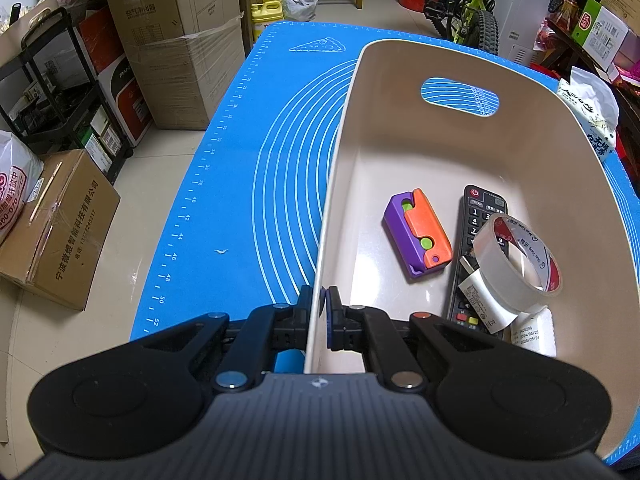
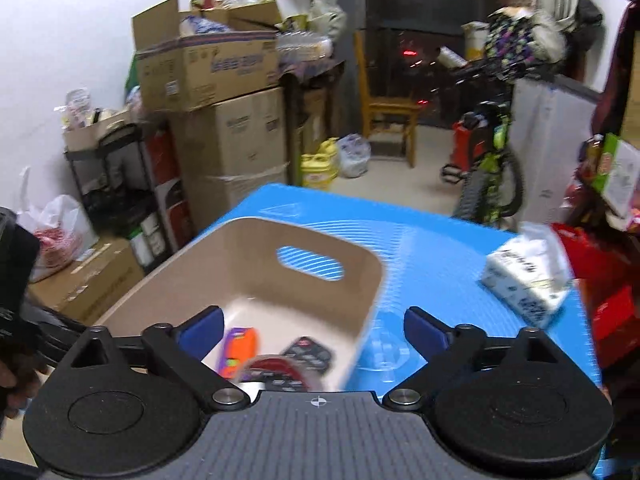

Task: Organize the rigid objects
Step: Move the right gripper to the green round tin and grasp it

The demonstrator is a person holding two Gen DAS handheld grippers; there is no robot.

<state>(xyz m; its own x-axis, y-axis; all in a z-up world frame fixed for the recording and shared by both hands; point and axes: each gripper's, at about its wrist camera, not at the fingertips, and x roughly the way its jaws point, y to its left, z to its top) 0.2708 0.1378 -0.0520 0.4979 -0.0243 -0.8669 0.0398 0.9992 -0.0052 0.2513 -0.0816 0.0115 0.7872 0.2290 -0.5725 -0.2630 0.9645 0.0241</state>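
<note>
A cream plastic bin (image 1: pixel 400 132) with a handle slot stands on the blue mat (image 1: pixel 240 184). My left gripper (image 1: pixel 324 300) is shut on the bin's near left wall, one pad on each side of it. On the bin floor lie a purple and orange toy (image 1: pixel 418 232), a black remote (image 1: pixel 474 224), a roll of clear tape (image 1: pixel 520 264) and a small white charger (image 1: pixel 474 290). My right gripper (image 2: pixel 312 332) hangs open over the near end of the bin (image 2: pixel 248 256) with nothing between its blue pads. Below it, blurred, are the toy (image 2: pixel 236 352), the tape (image 2: pixel 276 366) and the remote (image 2: pixel 310 352).
A white tissue pack (image 2: pixel 528 276) lies on the mat to the right of the bin, and a clear plastic piece (image 2: pixel 384 354) lies beside the bin's right wall. Cardboard boxes (image 1: pixel 180 60), a black shelf and a bicycle (image 1: pixel 468 4) stand around the table. A hand (image 2: pixel 16 380) shows at the left edge.
</note>
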